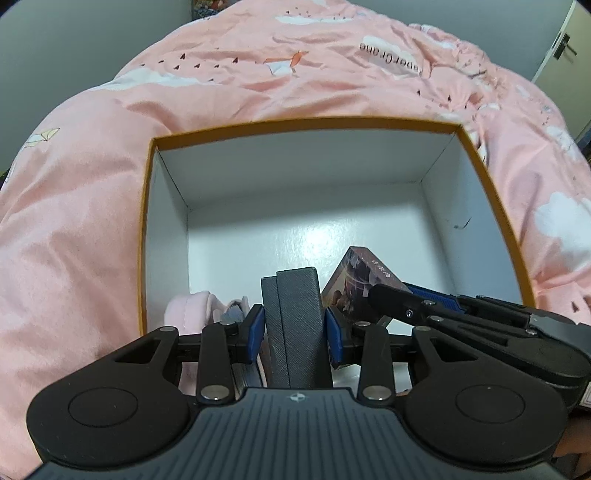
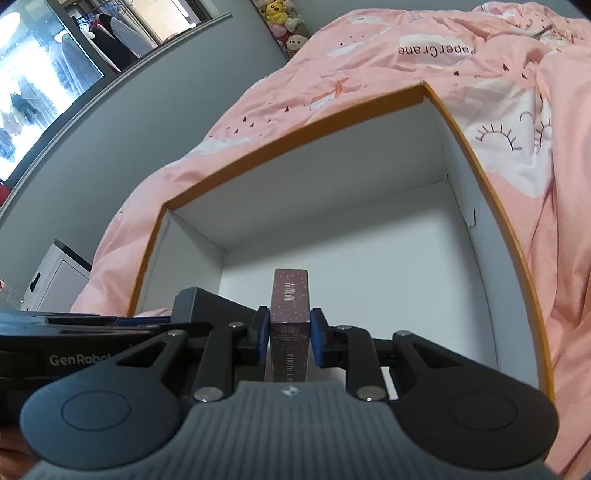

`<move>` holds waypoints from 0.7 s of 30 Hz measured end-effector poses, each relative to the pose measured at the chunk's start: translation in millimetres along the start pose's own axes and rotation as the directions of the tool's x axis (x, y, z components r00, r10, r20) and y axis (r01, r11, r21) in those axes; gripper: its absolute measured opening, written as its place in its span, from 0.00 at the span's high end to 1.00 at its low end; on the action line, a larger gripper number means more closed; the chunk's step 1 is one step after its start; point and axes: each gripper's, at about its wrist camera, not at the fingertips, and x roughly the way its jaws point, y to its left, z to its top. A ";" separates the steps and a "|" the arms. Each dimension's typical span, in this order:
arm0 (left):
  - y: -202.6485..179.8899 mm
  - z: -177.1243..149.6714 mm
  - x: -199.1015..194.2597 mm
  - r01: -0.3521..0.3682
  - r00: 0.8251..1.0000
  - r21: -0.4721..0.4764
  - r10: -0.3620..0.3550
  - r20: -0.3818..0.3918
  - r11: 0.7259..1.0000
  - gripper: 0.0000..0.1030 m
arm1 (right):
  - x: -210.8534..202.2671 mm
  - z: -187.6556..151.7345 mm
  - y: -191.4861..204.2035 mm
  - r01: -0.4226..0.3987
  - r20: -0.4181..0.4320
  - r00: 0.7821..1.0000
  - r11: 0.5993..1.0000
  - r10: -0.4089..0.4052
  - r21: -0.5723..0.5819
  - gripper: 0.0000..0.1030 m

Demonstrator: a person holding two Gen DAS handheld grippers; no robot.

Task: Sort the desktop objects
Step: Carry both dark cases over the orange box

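An open cardboard box (image 1: pixel 146 221) with an orange rim and white inside lies on a pink duvet. My left gripper (image 1: pixel 295 336) is shut on a dark grey textured case (image 1: pixel 295 325), held upright over the box's near edge. To its right my right gripper (image 1: pixel 384 295) reaches in, shut on a small maroon card box (image 1: pixel 354 277). In the right wrist view the right gripper (image 2: pixel 288 338) clamps the maroon card box (image 2: pixel 289 306) on its narrow sides above the white floor of the cardboard box (image 2: pixel 491 192). The grey case (image 2: pixel 207 304) shows at the left. A pale pink soft item (image 1: pixel 192 308) lies in the near left corner.
The pink duvet (image 1: pixel 74 240) with cloud and crane print surrounds the box on all sides. Grey wall (image 2: pixel 110 147), a window and plush toys (image 2: pixel 284 22) lie beyond. A white cabinet (image 2: pixel 55 277) stands at the left. The box's far floor (image 1: pixel 295 229) is bare.
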 end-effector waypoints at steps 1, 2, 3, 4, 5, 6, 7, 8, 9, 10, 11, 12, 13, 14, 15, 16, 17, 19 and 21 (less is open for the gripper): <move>-1.8 -0.9 2.0 -0.006 1.000 0.006 0.006 -0.007 1.000 0.60 | 1.3 -0.1 -0.9 -0.001 -0.002 1.000 1.000 0.001 0.004 0.77; -3.5 -2.0 4.0 -0.013 1.000 0.013 0.013 -0.014 1.000 0.60 | 1.8 -0.8 -1.6 -0.001 -0.003 1.000 1.000 0.001 0.008 0.77; -5.0 -3.0 5.9 -0.020 1.000 0.019 0.021 -0.021 1.000 0.60 | 3.2 -1.2 -2.8 -0.001 -0.005 1.000 1.000 0.001 0.012 0.77; -5.7 -3.9 7.2 -0.027 0.999 0.019 0.028 -0.025 0.999 0.60 | 4.2 -1.7 -3.4 -0.003 -0.004 1.000 1.000 0.003 0.018 0.77; -5.6 -4.1 8.5 -0.030 0.999 0.017 0.031 -0.028 0.999 0.60 | 4.6 -1.9 -4.5 -0.005 -0.002 1.000 1.000 0.005 0.023 0.77; -4.9 -3.9 10.0 -0.030 0.999 0.013 0.030 -0.034 0.999 0.60 | 5.0 -2.0 -5.2 -0.007 -0.002 1.000 1.000 0.008 0.026 0.77; -4.0 -3.6 10.9 -0.028 0.999 0.009 0.028 -0.039 1.000 0.61 | 5.0 -2.0 -5.7 -0.008 -0.001 1.000 1.000 0.008 0.029 0.77; -3.2 -3.6 11.2 -0.024 0.999 0.006 0.025 -0.045 1.000 0.61 | 4.1 -2.5 -6.0 -0.009 0.000 1.000 1.000 0.009 0.029 0.77; -2.9 -3.3 11.0 -0.023 0.999 0.008 0.023 -0.045 1.000 0.61 | 4.0 -2.9 -5.8 -0.009 0.000 1.000 1.000 0.009 0.028 0.77; -2.8 -3.1 10.1 -0.023 0.999 0.012 0.023 -0.042 1.000 0.61 | 3.7 -3.4 -5.3 -0.009 0.001 1.000 1.000 0.008 0.025 0.76; -2.4 -3.1 8.9 -0.023 0.999 0.015 0.024 -0.039 1.000 0.61 | 3.6 -4.1 -5.1 -0.008 0.000 1.000 1.000 0.008 0.022 0.76; -2.1 -2.4 8.7 -0.020 0.999 0.013 0.020 -0.039 1.000 0.61 | 3.6 -4.9 -4.5 -0.010 -0.001 1.000 1.000 0.010 0.020 0.77; -0.6 -2.3 7.7 -0.013 0.999 0.008 0.013 -0.040 1.000 0.61 | 3.9 -5.3 -4.0 -0.011 -0.003 1.000 1.000 0.011 0.019 0.76; 1.2 -2.4 6.3 -0.002 0.999 0.002 0.002 -0.042 1.000 0.60 | 4.1 -5.9 -3.3 -0.012 -0.004 1.000 1.000 0.012 0.016 0.76; 2.3 -1.4 4.8 0.011 0.999 -0.005 -0.011 -0.041 1.000 0.59 | 4.4 -6.4 -2.0 -0.013 -0.005 1.000 1.000 0.013 0.009 0.76; 4.3 -1.6 1.8 0.025 0.999 -0.011 -0.025 -0.035 1.000 0.56 | 4.6 -6.6 -0.6 -0.010 -0.005 1.000 1.000 0.010 0.000 0.76; 7.0 -2.5 -3.2 0.043 0.999 -0.018 -0.044 -0.021 0.999 0.56 | 4.5 -6.9 1.5 -0.007 -0.005 1.000 1.000 0.007 -0.012 0.76; 11.2 -4.0 -13.3 0.064 0.998 -0.025 -0.064 0.013 0.998 0.54 | 4.5 -8.1 6.6 0.003 -0.001 1.000 0.999 -0.003 -0.042 0.76; 17.2 -7.6 -26.9 0.073 0.996 -0.031 -0.071 0.058 0.997 0.54 | 4.4 -10.4 14.3 0.018 0.005 1.000 0.997 -0.018 -0.082 0.76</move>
